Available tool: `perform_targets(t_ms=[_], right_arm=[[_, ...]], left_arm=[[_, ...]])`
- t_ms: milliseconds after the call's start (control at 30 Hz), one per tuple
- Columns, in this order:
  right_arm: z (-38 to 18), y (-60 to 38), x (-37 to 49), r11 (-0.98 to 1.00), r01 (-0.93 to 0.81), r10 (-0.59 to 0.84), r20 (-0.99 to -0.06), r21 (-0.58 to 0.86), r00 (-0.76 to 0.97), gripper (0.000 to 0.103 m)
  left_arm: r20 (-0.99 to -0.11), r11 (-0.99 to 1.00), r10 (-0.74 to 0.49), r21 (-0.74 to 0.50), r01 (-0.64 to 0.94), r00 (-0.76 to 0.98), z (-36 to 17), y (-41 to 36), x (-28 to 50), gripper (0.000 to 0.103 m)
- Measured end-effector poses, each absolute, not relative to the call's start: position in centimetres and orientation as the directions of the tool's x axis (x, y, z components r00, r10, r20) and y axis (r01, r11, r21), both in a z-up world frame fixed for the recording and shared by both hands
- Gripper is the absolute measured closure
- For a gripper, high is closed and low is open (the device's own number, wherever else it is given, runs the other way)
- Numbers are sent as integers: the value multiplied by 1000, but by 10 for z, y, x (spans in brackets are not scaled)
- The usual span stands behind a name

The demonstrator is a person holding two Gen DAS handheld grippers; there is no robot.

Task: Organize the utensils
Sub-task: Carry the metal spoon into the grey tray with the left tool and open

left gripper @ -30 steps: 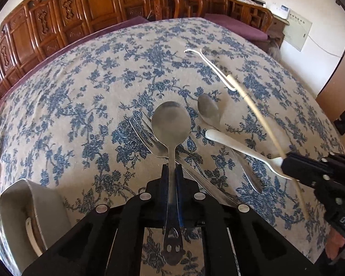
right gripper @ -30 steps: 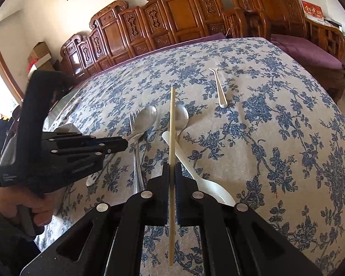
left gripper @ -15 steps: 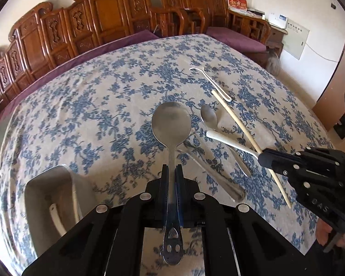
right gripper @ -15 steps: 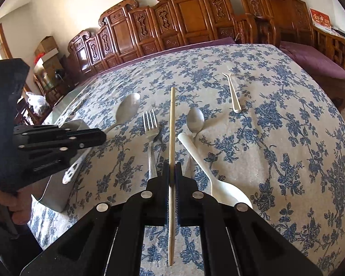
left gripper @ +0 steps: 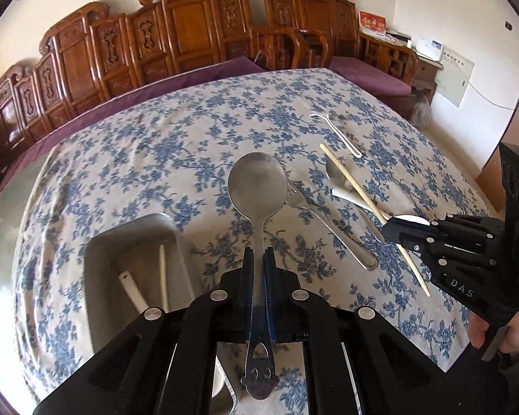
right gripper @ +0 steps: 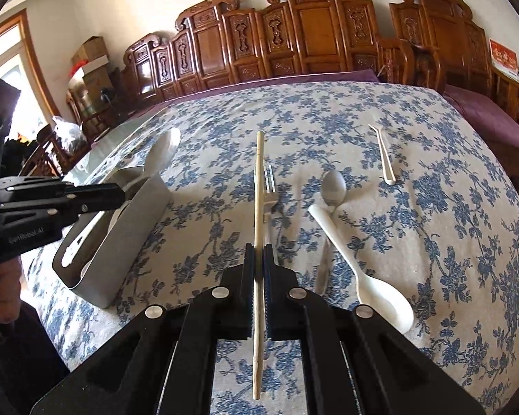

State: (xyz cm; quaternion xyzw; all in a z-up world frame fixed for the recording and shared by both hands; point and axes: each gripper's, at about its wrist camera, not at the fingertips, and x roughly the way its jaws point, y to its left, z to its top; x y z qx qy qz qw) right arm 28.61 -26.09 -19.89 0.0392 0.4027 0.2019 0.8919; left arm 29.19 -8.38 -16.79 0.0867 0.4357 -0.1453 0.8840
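My left gripper is shut on the handle of a large steel spoon, held in the air just right of a metal utensil box. The box holds a white spoon handle and a chopstick. My right gripper is shut on a wooden chopstick, held above the cloth. Under the held chopstick lies a fork. A small steel spoon, a white ceramic spoon and white tongs lie further right. The left gripper shows beside the box.
A blue-flowered tablecloth covers the table. Carved wooden chairs with purple cushions line its far side. A hand holds the right gripper at the table's right edge. Boxes and bags stand far left.
The left gripper has risen and moved left with the large spoon, and the metal box has come fully into its view. The right gripper has shifted left with the chopstick.
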Motion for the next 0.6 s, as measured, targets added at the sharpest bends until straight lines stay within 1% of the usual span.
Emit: perform_targets(t_ms=[267, 600], right_arm=[[-191, -243, 275, 898, -376, 422, -688, 229, 590, 97], [-188, -221, 264, 884, -424, 431, -693, 196, 578, 97]], left_arm=[[-789, 957, -153, 32, 288, 596, -162, -55, 280, 98], [-810, 979, -95, 31, 204, 578, -185, -8, 282, 98]])
